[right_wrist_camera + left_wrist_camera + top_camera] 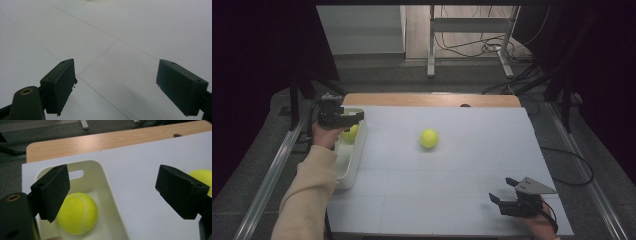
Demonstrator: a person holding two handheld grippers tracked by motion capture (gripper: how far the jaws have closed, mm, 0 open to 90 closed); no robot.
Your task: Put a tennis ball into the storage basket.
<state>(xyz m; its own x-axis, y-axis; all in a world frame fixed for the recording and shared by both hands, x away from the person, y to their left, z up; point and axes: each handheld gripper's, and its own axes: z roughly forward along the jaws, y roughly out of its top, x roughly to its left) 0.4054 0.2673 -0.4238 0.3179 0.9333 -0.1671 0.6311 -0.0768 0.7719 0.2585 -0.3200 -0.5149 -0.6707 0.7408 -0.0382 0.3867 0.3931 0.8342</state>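
right gripper (pixel 508 191) lower right, jaws wide, empty | left gripper (pixel 353 116) left edge, jaws wide over white bin (pixel 357 155), tennis ball (pixel 77 213) lying inside, unheld | second tennis ball (pixel 429 138) mid-frame: approach from above, centre jaws.

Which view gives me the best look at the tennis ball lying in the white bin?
The left gripper view: the tennis ball sits close up on the floor of the white bin, just past the left gripper. In the high view the left gripper covers most of it, leaving a yellow sliver. The right gripper view faces bare table.
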